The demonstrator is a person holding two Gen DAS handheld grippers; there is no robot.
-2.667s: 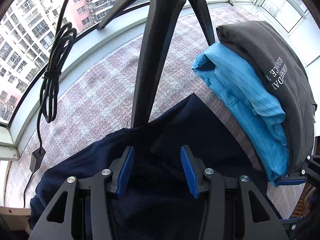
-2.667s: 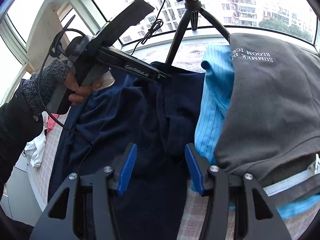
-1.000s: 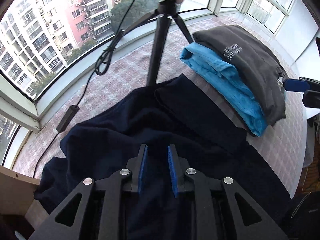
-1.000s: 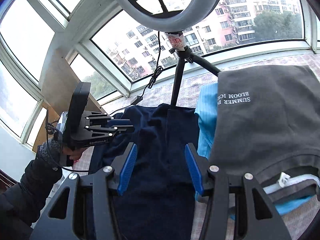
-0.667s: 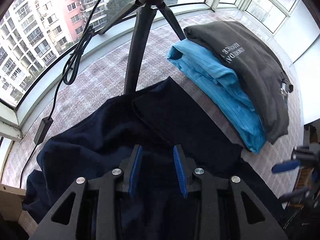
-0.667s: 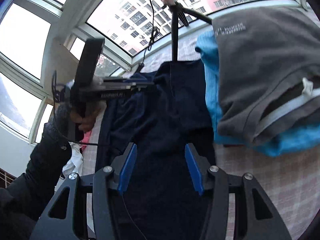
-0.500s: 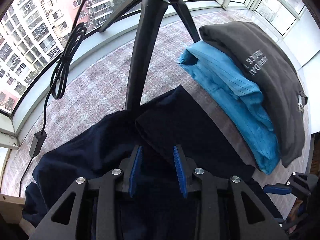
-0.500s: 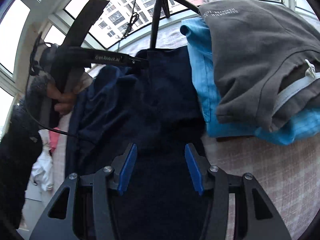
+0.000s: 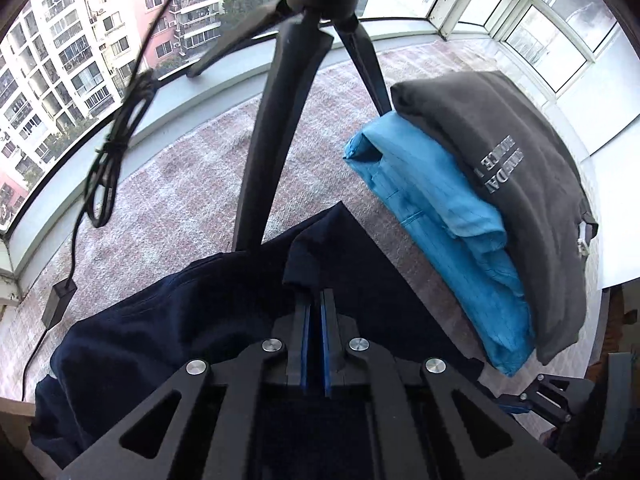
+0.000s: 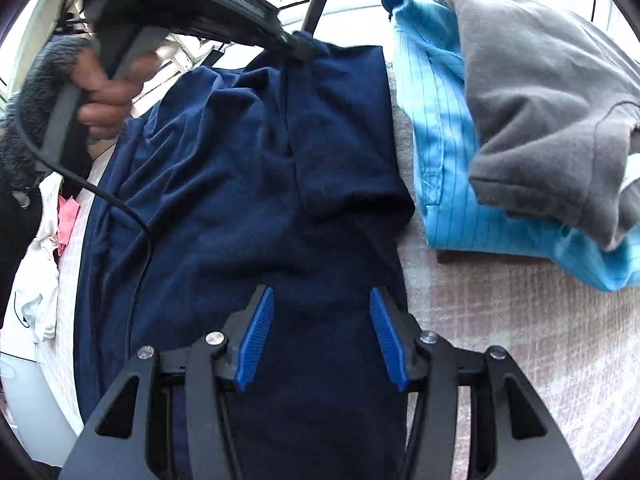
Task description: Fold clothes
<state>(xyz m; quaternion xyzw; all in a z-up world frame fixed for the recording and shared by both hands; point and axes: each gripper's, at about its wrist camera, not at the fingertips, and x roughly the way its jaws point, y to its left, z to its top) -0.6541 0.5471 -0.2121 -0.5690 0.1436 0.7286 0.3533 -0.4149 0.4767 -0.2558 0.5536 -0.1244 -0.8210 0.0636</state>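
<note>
A dark navy garment [image 10: 248, 184] lies spread on the checked cloth surface [image 10: 500, 320], with one sleeve folded in over its body. My left gripper [image 9: 315, 300] is shut on the navy garment [image 9: 192, 320] at its far edge near the tripod leg; in the right wrist view it [image 10: 298, 46] pinches that top edge. My right gripper [image 10: 322, 328] is open just above the near part of the garment, holding nothing.
A folded stack of a blue striped shirt [image 9: 440, 220] under a grey sweatshirt [image 9: 520, 184] lies to the right [image 10: 540, 80]. A black tripod [image 9: 276, 120] stands at the garment's far edge. A cable and adapter [image 9: 60, 300] lie at left. White and pink clothes [image 10: 48, 240] lie left.
My left gripper has closed on the navy garment's far edge. My right gripper has come lower and nearer over the garment, still open.
</note>
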